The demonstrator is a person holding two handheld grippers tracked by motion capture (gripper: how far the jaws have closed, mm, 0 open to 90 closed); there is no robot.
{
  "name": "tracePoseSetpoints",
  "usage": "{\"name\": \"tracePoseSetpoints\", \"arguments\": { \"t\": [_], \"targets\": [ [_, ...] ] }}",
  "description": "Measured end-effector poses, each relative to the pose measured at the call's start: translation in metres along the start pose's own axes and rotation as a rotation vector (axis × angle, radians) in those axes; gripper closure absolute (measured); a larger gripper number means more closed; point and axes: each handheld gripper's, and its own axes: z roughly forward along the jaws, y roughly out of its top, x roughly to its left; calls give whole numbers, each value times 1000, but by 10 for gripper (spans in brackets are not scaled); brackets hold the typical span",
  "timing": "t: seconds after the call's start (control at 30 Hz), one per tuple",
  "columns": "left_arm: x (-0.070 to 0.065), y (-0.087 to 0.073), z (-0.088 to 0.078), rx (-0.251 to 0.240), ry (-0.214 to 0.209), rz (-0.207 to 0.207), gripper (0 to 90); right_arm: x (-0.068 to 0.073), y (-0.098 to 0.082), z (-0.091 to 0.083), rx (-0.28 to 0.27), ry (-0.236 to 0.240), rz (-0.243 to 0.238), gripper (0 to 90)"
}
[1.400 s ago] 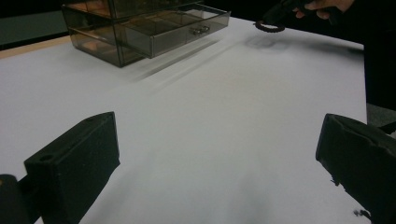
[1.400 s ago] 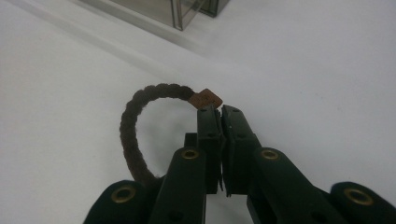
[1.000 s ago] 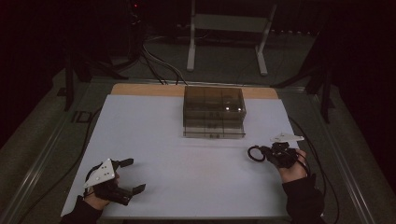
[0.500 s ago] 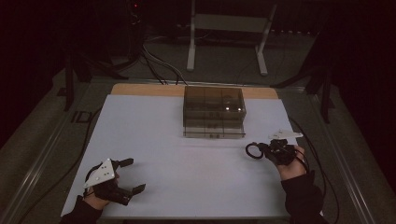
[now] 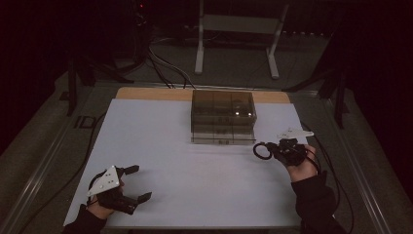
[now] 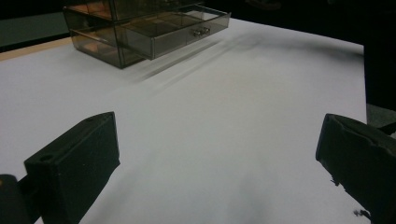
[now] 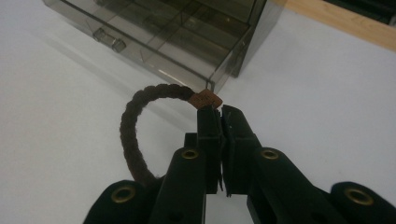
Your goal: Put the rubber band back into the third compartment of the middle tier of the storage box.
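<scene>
Where the high view looks down on the white table, the right gripper sits at the right side, just in front of the smoky clear drawer box, with a dark braided hair tie looping out from its tip toward the box; the pinch itself is too small to read here. The left gripper rests near the table's front left corner, jaws spread, nothing between them. The room beyond the table is dark and hard to make out.

In the left gripper view, the two black jaws stand wide apart over bare table, both cut off by the frame's lower edge. The drawer box lies far off at the top, one drawer pulled out, its top cropped.

In the right gripper view, the jaws are pressed together on the hair tie beside its small brown tag; the loop's lower end disappears behind the gripper body. The drawer box stands just behind, its contents unclear.
</scene>
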Motion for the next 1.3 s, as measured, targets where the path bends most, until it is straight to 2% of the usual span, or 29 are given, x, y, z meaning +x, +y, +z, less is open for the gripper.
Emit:
{"name": "tracePoseSetpoints", "arguments": {
  "t": [0.4, 0.67, 0.97, 1.3],
  "targets": [
    [0, 0, 0, 0, 1, 0, 3, 4, 19, 1, -13, 7, -32, 865],
    [0, 0, 0, -2, 1, 1, 2, 2, 32, 6, -23, 4, -35, 865],
    [0, 0, -1, -1, 1, 2, 3, 3, 48, 15, -26, 8, -53, 865],
    [-1, 0, 0, -4, -1, 3, 3, 5, 59, 28, -21, 23, -53, 865]
  ]
}}
